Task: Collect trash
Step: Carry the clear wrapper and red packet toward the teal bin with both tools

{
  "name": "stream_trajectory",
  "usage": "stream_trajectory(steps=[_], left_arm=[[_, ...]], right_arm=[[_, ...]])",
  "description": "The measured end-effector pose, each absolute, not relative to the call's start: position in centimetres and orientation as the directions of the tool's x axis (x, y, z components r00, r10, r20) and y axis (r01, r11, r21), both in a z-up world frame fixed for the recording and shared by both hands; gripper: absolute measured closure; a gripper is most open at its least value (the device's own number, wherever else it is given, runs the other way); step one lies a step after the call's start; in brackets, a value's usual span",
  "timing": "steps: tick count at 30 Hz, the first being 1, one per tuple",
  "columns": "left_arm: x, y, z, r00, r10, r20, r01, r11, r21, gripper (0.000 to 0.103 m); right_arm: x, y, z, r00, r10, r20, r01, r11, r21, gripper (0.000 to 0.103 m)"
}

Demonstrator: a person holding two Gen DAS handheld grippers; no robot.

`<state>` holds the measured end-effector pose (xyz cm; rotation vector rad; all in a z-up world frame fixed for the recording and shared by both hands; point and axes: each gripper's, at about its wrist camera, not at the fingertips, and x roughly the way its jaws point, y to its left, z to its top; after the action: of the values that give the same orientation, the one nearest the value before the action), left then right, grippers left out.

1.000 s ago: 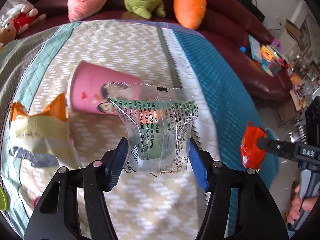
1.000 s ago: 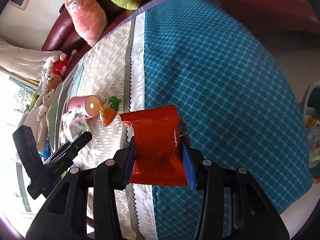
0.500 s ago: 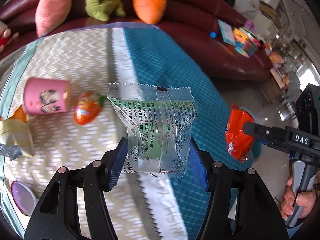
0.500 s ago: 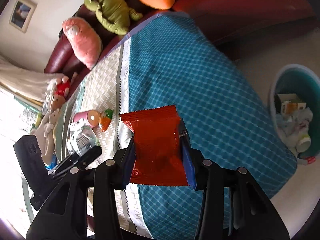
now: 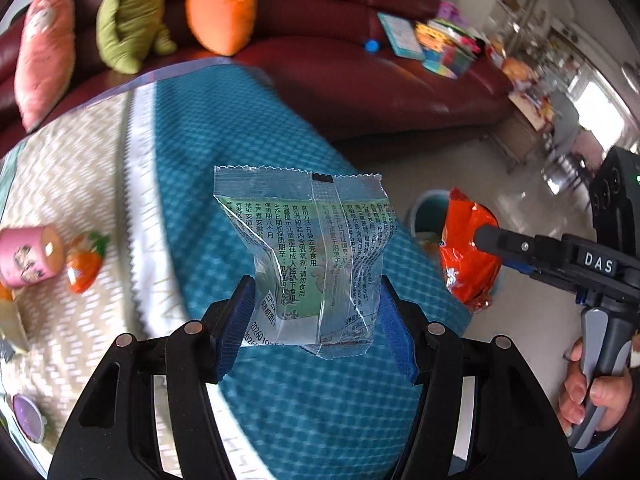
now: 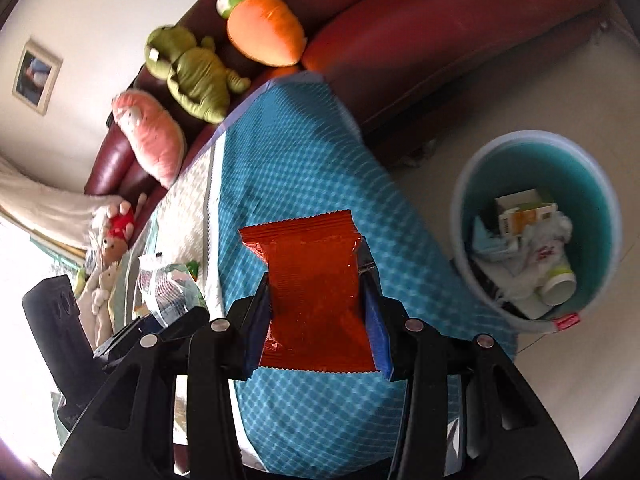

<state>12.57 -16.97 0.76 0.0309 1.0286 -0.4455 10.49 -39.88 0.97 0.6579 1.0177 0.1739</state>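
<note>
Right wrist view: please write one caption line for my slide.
Right tongs grip a red wrapper above the blue tablecloth, with the teal trash bin on the floor nearby.

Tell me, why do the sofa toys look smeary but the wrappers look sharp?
Left wrist view: the clear wrapper in the left gripper is crisp, while the carrot toy and tablecloth are motion-blurred. Right wrist view: the red wrapper is sharp, the bin slightly soft, the left edge washed out by glare; both views bulge.
</note>
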Motion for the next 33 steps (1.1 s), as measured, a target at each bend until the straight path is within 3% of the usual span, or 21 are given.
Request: stream_trajectory(steps=[18, 33], left_arm=[[12.9, -30.8, -0.7, 0.339, -0.377, -0.862, 0.543, 0.827, -0.147, 0.041], [14.3, -37.0, -3.7, 0.273, -0.365, -0.89, 0.585, 0.797, -0.147, 0.04]], right_arm=[[7.2, -51.9, -0.4, 0.599, 0.319, -0.734, 0.317, 0.747, 0.584, 0.061], [6.4, -57.0, -2.6, 0.594, 0.27, -0.758, 0.413, 0.707, 0.575, 0.061]])
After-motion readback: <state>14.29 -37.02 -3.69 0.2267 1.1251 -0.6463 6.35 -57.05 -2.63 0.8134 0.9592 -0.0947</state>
